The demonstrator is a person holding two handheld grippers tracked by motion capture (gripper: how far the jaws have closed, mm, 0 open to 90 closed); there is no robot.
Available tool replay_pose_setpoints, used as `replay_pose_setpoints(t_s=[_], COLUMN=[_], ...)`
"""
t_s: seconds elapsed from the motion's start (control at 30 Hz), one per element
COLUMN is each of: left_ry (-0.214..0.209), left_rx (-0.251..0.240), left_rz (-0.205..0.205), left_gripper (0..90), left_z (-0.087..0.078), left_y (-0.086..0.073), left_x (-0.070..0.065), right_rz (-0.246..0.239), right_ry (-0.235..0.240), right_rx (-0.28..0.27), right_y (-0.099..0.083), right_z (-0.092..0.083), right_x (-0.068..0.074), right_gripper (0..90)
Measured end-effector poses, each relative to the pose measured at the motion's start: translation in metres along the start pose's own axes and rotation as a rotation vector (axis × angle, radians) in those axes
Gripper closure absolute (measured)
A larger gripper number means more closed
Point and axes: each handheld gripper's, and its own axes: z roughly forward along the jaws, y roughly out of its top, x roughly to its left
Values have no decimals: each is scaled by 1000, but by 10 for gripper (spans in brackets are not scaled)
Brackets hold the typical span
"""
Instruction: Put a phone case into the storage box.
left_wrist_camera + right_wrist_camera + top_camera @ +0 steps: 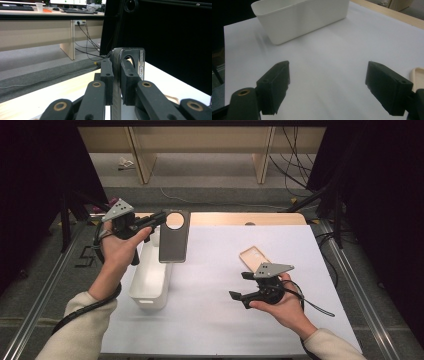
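High view. The left gripper (159, 218) holds a dark phone case (174, 237) in the air, hanging upright with its camera cut-out at the top, at about 11 o'clock from the middle of the white mat (210, 320). The case hangs at the far end of the white bin (150, 280), just off its right wall; whether it is directly above the opening cannot be told. Nothing can be made out inside the bin. A tan phone case (253, 258) lies flat on the mat at about 2 o'clock, just beyond the right gripper (239, 286), which rests low in the hand and touches nothing. Judgement: the work appears to be putting the cases into the bin; the dark case is lifted but not yet in, and the tan case is untouched, so most of the job remains.

Left gripper view. The jaws stand narrow, pressed flat on either side of the dark case's edge, which rises between them to 12 o'clock. The grip looks firm and square.

Right gripper view. The jaws stand wide apart with only bare mat between them. The bin sits at 11 o'clock, well apart; a corner of the tan case shows at 3 o'clock, just outside the right-hand jaw.
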Motion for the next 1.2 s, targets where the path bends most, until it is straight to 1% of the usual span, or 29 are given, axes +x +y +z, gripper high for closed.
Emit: replay_pose_setpoints(t_s=[0.33, 0.67, 0.8, 0.97, 1.2], left_ry=[25, 42, 47, 47, 51], left_rx=[-8, -1, -7, -2, -5], left_rz=[-10, 6, 9, 30, 27], left_gripper=[815, 815, 815, 815, 815], left_z=[-4, -4, -4, -2, -1], left_y=[3, 8, 9, 11, 11], left_x=[17, 28, 33, 38, 45], right_rz=[5, 5, 6, 7, 9], right_ry=[0, 6, 5, 4, 4], right_rx=[9, 12, 9, 12, 12], right_y=[-3, -5, -5, -6, -6], right_z=[-1, 0, 0, -1, -1], right_x=[-1, 0, 0, 0, -1], right_gripper=[208, 208, 208, 208, 209])
